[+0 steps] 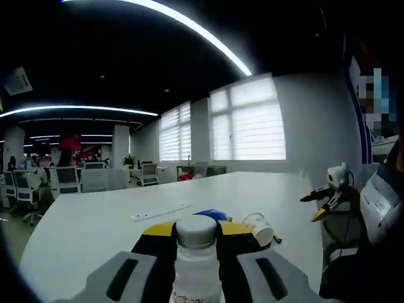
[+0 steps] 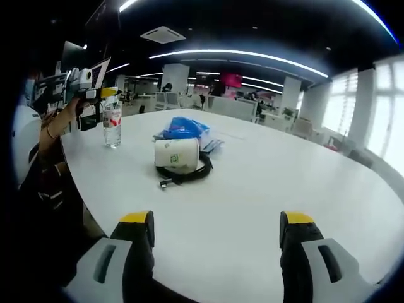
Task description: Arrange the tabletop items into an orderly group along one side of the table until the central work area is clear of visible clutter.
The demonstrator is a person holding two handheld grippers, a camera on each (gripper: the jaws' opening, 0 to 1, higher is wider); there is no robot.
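A clear water bottle (image 1: 196,262) with a grey cap stands between my left gripper's (image 1: 197,230) yellow-tipped jaws, which are shut on it near the neck. From the right gripper view the same bottle (image 2: 112,129) stands upright at the table's near-left edge, with the left gripper (image 2: 101,93) on its top. A white paper cup (image 2: 177,153) lies on its side on a coiled black cable (image 2: 189,175), with a blue packet (image 2: 184,127) just behind it. My right gripper (image 2: 216,222) is open over bare table.
The white table (image 2: 271,170) is large and rounded. A thin white strip (image 1: 161,213) lies beyond the bottle, near the blue packet (image 1: 211,214) and cup (image 1: 262,231). A person's hand (image 2: 60,123) holds the left gripper. Office chairs (image 1: 66,180) and desks stand behind.
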